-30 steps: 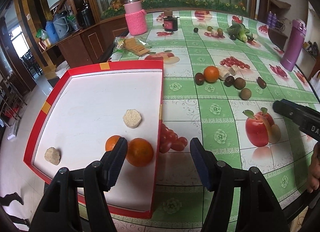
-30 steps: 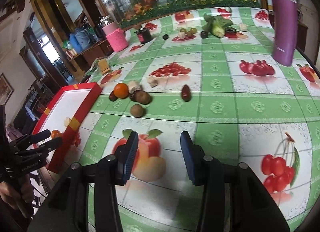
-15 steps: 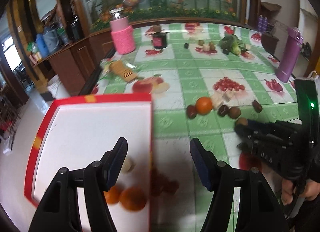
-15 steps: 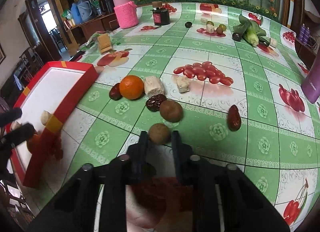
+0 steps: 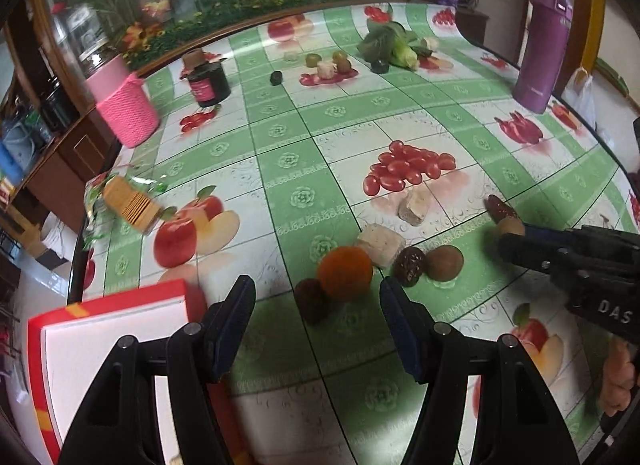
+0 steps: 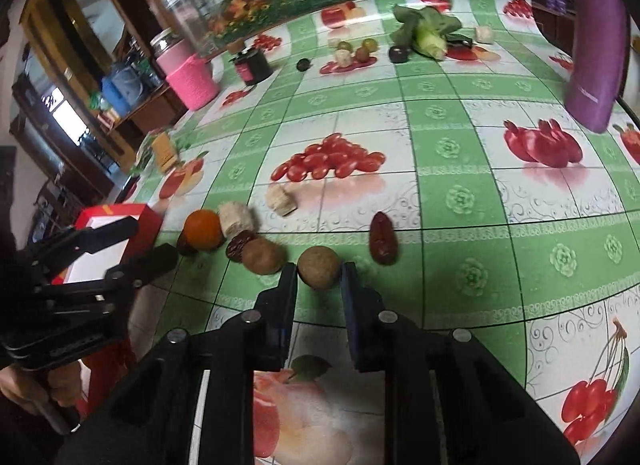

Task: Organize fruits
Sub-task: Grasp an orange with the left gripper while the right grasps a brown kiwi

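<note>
My right gripper (image 6: 319,277) is shut on a brown round fruit (image 6: 319,267) that rests on the tablecloth; both pads touch its sides. A red date (image 6: 383,239) lies just right of it, and a second brown fruit (image 6: 262,257) and a dark wrinkled date (image 6: 240,245) lie to its left. My left gripper (image 5: 316,299) stands open, its tips either side of an orange (image 5: 345,273) and a dark fruit (image 5: 312,301), touching neither. The red tray (image 5: 120,297) with its white floor sits at the lower left. In the left wrist view, the right gripper (image 5: 506,235) enters from the right.
Two beige chunks (image 5: 380,243) (image 5: 414,207) lie behind the orange. Farther back stand a purple bottle (image 5: 540,49), a pink knitted jar (image 5: 124,105), a dark jar (image 5: 208,81), leafy greens (image 5: 392,45) and more small fruits. A snack packet (image 5: 128,201) lies near the table's left edge.
My left gripper swung right from over the tray to the orange, still open. My right gripper narrowed and moved forward until the brown round fruit sat between its tips.
</note>
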A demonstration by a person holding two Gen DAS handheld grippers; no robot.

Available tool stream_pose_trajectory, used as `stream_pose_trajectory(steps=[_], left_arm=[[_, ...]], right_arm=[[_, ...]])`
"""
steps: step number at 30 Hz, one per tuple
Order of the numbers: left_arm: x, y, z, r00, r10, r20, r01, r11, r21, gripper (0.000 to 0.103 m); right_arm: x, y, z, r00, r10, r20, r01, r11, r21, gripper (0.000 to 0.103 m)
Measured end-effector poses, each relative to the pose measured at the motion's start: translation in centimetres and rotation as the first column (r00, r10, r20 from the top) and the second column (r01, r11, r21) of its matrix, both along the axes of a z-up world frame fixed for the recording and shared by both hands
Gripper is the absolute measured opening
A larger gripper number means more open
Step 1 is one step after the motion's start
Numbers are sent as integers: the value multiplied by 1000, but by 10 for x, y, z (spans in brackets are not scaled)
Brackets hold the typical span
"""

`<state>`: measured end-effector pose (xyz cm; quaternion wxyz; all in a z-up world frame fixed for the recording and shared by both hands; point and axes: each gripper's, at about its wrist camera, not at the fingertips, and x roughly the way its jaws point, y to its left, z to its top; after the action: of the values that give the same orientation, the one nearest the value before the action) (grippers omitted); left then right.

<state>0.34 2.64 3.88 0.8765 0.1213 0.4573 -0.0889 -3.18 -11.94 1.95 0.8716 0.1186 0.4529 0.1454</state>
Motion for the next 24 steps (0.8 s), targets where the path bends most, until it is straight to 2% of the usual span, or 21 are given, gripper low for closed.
stream_pose_trajectory(steps=[3, 7, 9, 10, 11, 16, 19, 24], left_arm=[[7, -4, -5, 1000, -22, -20, 22, 1000, 10, 64], [12, -8, -14, 997, -53, -55, 54, 999, 8, 43], [12, -10, -18, 996, -61, -60, 62, 998, 9, 40], [11, -11, -18, 997, -62, -52, 63, 998, 6, 34], [10, -11, -16, 997, -64, -44, 64, 998, -9, 31], [-5, -12, -4, 1000, -29, 5, 30, 998, -53, 31], [-23, -8, 7, 999, 1, 44, 4, 994, -105, 31], [-65, -2, 20, 991, 103, 91, -91, 988, -123, 31]], right_arm=[[4, -6, -2, 999, -16, -27, 17, 1000, 24, 24], [5, -5, -1, 1000, -13, -26, 14, 1000, 26, 24], [5, -4, 0, 1000, -11, -19, 12, 1000, 25, 24], [5, -5, 0, 1000, -12, -18, 13, 1000, 23, 24], [6, -4, 0, 1000, -13, -18, 13, 1000, 22, 24], [6, -5, -1, 1000, -12, -12, 12, 1000, 22, 24], [5, -6, 2, 1000, -11, 10, 11, 999, 33, 24], [0, -3, 9, 998, 1, 61, -4, 999, 47, 24]])
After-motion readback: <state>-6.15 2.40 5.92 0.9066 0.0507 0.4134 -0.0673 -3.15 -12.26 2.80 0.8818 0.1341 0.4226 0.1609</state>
